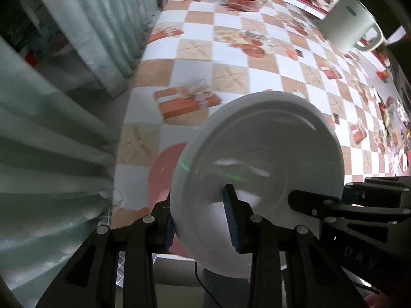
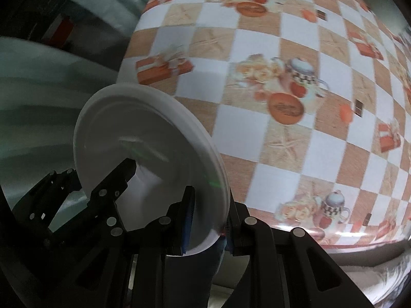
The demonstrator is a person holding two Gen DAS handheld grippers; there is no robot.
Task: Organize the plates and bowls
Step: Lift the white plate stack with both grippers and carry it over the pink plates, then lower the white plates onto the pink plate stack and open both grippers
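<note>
A white plate [image 1: 257, 141] hangs tilted above the checked tablecloth [image 1: 231, 59], held from both sides. My left gripper [image 1: 200, 223] is shut on its near-left rim, one blue pad on the face and one behind. A finger of the right gripper [image 1: 303, 200] rests on the plate's right part. In the right wrist view the same plate [image 2: 143, 133] stands edge-on and my right gripper [image 2: 209, 224] is shut on its lower rim, while the left gripper [image 2: 120, 177] reaches in from the left. A pink plate [image 1: 164, 174] lies on the table, partly hidden behind the white one.
A white jug [image 1: 346, 23] stands at the far right of the table. A glass bowl with red contents [image 1: 244, 0] sits at the far end. Pale curtains [image 1: 51, 141] hang just off the table's left edge [image 1: 123, 138].
</note>
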